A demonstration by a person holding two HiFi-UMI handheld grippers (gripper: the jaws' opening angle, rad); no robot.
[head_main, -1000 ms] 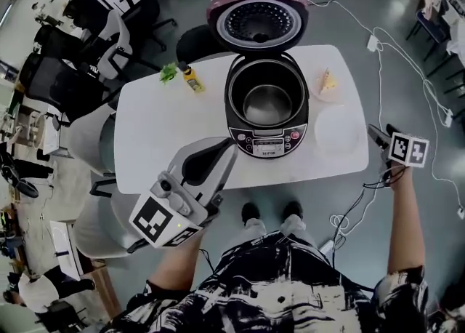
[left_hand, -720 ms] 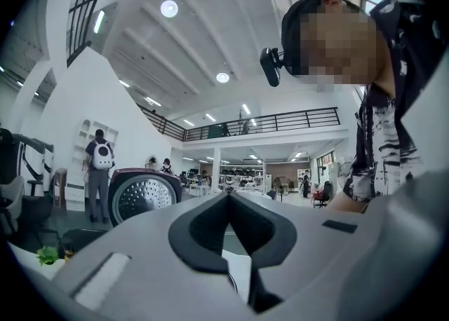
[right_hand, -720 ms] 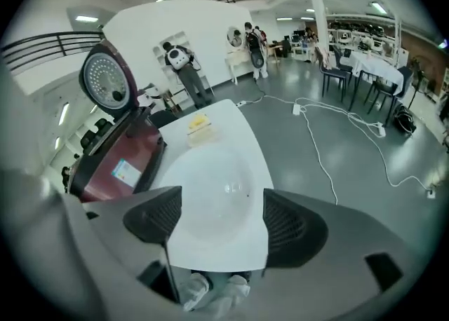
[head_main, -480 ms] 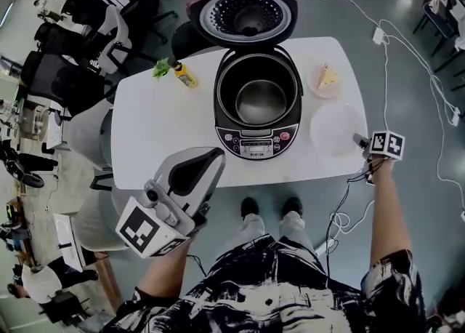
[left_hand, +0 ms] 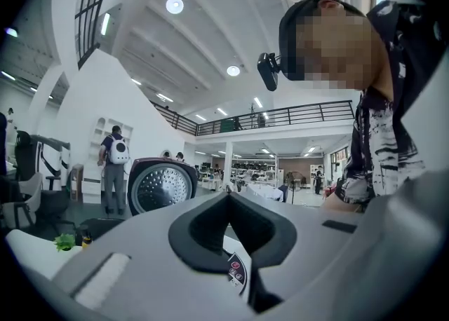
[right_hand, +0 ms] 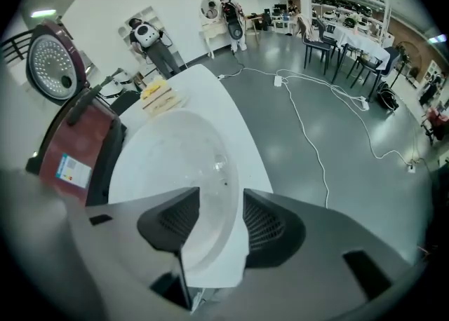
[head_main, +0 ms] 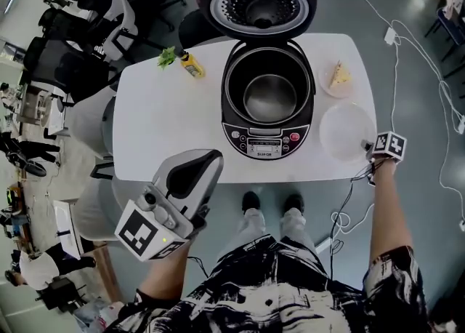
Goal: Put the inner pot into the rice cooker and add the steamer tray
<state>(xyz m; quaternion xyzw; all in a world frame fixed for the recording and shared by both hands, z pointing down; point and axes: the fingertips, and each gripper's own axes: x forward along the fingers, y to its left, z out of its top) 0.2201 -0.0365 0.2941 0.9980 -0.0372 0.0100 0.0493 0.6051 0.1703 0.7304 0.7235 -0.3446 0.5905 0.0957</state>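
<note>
The rice cooker (head_main: 269, 142) stands on the white table (head_main: 167, 128) with its lid (head_main: 261, 6) up and the metal inner pot (head_main: 269, 97) seated inside. The translucent white steamer tray (head_main: 340, 131) lies to the cooker's right. My right gripper (head_main: 369, 147) points steeply down at the tray's right rim. In the right gripper view the tray (right_hand: 175, 165) has its rim between the jaws of this gripper (right_hand: 221, 218); they have just been closing, with a gap still showing. My left gripper (head_main: 211, 161) hangs shut and empty at the table's front edge, facing the cooker (left_hand: 160, 186).
A yellow bottle (head_main: 192, 67) and a green sprig (head_main: 168, 55) sit at the table's back left. A small plate with a cake wedge (head_main: 338, 77) lies behind the tray. Office chairs (head_main: 94, 55) crowd the left side; cables (head_main: 429, 106) trail over the floor at right.
My right gripper has come down from beside the table's right end onto the steamer tray's rim, and its jaws narrowed. The left gripper sank slightly.
</note>
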